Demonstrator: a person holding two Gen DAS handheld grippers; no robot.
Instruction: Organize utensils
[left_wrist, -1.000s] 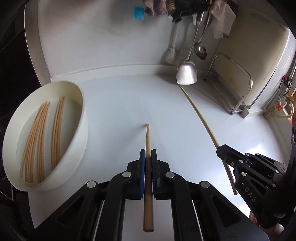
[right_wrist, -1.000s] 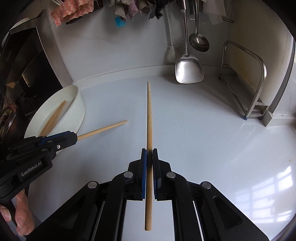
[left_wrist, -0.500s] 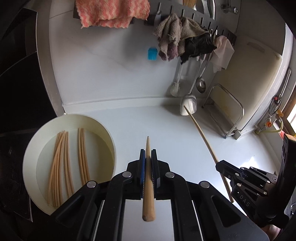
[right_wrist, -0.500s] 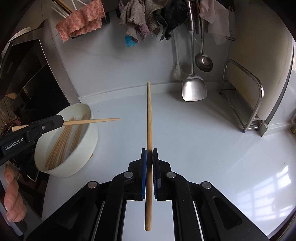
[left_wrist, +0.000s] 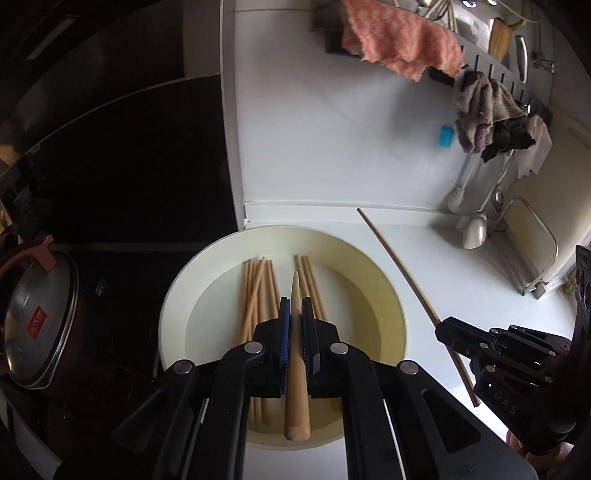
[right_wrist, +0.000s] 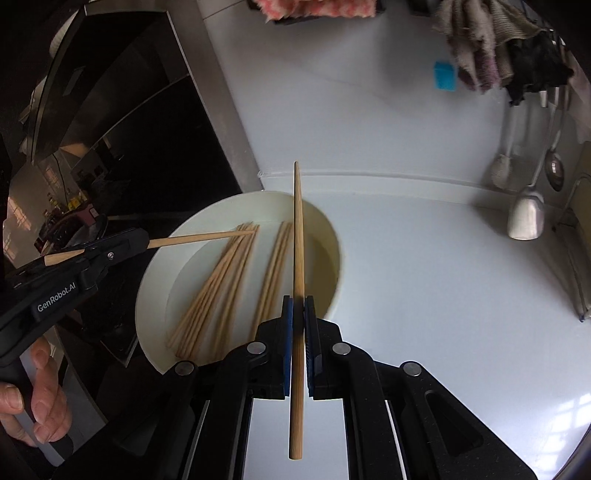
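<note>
A white bowl (left_wrist: 177, 314) (right_wrist: 155, 291) sits at the counter's left end with several wooden chopsticks (left_wrist: 255, 291) (right_wrist: 221, 280) lying inside in two bundles. My left gripper (left_wrist: 294, 306) is shut on one chopstick (left_wrist: 295, 387), its tip hanging over the bowl's inside. In the right wrist view that same gripper (right_wrist: 136, 240) comes in from the left, a hand (right_wrist: 40, 398) holding it. My right gripper (right_wrist: 298, 302) is shut on a second chopstick (right_wrist: 298, 229), which points across the bowl's right rim. In the left wrist view, the right gripper (left_wrist: 443, 326) holds its chopstick (left_wrist: 399, 266) just right of the bowl.
A dark stove with a lidded pot (left_wrist: 37, 317) lies left of the bowl. Cloths (left_wrist: 402, 40), a spatula (right_wrist: 526, 214) and a ladle (right_wrist: 554, 166) hang on the back wall. A metal rack (left_wrist: 532, 251) stands at the right. White counter (right_wrist: 443, 295) stretches right of the bowl.
Both grippers have swung left and risen, each still holding its chopstick. The left one's chopstick is now over the bowl; the right one's reaches the bowl's right rim.
</note>
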